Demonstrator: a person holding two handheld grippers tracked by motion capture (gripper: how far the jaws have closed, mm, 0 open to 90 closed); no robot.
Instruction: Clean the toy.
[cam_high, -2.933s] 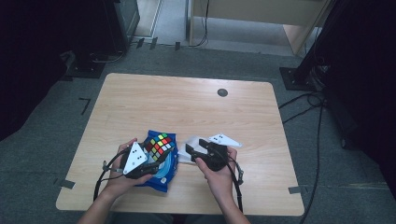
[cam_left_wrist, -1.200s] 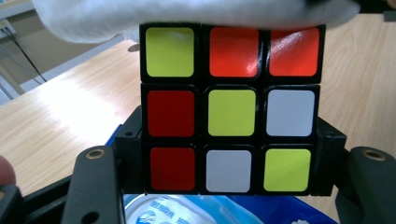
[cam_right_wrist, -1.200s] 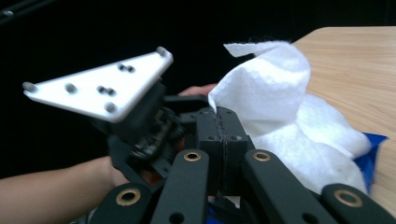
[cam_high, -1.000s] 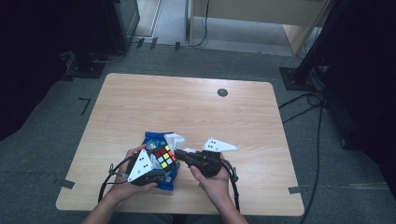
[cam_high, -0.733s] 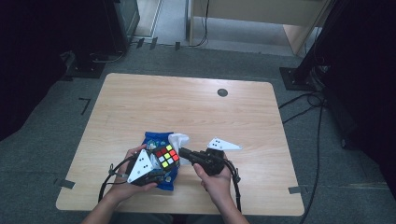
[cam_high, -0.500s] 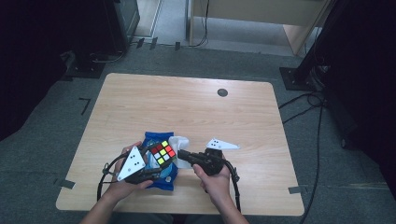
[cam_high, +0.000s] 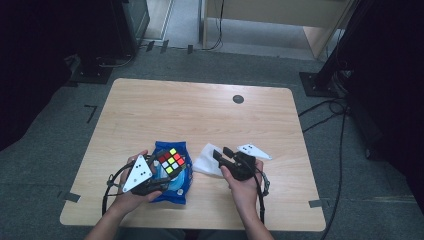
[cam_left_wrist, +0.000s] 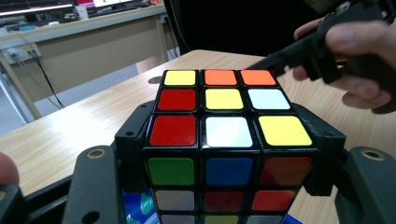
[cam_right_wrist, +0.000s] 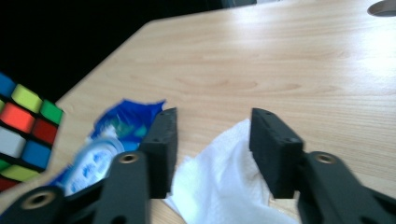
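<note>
Two grippers (cam_high: 161, 176) (cam_high: 221, 153) low over table, left clamping cube (cam_high: 171, 162).

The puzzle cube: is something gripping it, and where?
Yes. The left gripper clamps the puzzle cube by two opposite side faces. The right gripper holds nothing, its jaws apart over the white tissue.

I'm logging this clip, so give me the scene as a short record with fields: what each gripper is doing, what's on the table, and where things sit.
left gripper: shut on the cube, held above the blue packet
right gripper: open; fingers have just been opening, either side of the white wipe, not pressing it
wipe: crumpled on the table, right of the packet
cube: scrambled; top shows yellow, orange, red, white
table: light wood, dark round cap near the far edge
</note>
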